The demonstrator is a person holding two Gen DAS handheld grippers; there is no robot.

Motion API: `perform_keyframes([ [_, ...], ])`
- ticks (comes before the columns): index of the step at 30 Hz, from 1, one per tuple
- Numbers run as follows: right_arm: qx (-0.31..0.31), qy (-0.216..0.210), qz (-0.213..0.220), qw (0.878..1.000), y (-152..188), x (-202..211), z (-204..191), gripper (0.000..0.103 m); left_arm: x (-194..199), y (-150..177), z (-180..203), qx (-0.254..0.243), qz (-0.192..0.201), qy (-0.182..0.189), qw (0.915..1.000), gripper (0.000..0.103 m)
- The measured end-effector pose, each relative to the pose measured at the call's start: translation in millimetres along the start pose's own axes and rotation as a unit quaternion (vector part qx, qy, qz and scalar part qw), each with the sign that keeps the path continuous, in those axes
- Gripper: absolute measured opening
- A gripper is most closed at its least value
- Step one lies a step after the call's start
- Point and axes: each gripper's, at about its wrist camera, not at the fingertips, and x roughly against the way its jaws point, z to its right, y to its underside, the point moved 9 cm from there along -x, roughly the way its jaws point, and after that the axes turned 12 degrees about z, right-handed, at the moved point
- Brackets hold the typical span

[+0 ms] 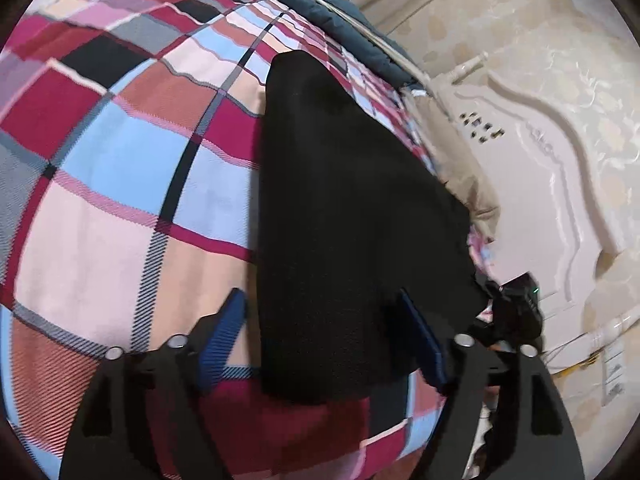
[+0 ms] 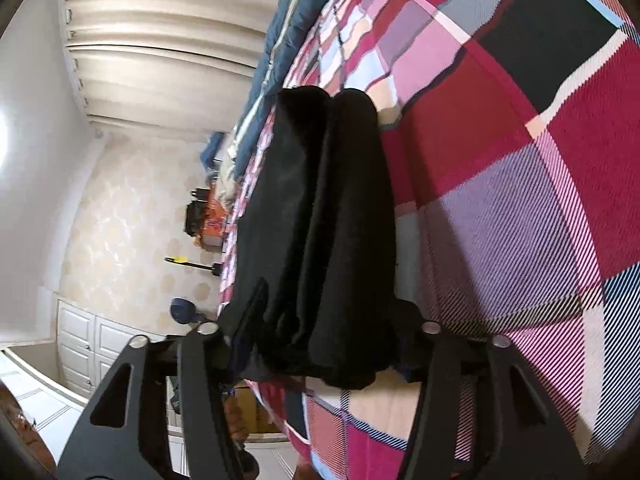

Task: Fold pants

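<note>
Black fleece pants (image 1: 352,240), folded into a long narrow stack, lie on a plaid bedspread (image 1: 120,184) w/ pink, crimson, light-blue and black squares. L wrist view, left to right: bare plaid cover, then the pants running away from the camera, then a cream carved headboard (image 1: 532,184) and pale patterned wall. Left gripper (image 1: 324,344) has its jaws spread wide; blue ribbed pads (image 1: 226,332) sit either side of the near end of the pants, left pad clear of the cloth, right pad at the cloth's edge, contact unclear. R wrist view, left to right: beige pleated curtains (image 2: 160,52), white cabinet doors (image 2: 88,352), a dark blue quilt (image 2: 280,60) along the bed edge, then the pants (image 2: 320,220) showing two rolled legs side by side, then more plaid. Right gripper (image 2: 324,344) jaws apart too, near end of the pants bunched between them; pads mostly hidden by cloth, can't tell if they touch it.
</note>
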Motion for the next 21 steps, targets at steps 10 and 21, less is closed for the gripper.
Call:
perform_keyframes([
  [10,0.003,-0.017,0.026,1.000,8,19,-4,0.071,-5,4,7,-0.032,0.008,0.022,0.9992,0.088],
  [21,-0.013,-0.019,0.053,0.998,26,54,1,0.072,-1,13,10,-0.073,0.016,-0.031,0.9967,0.088],
])
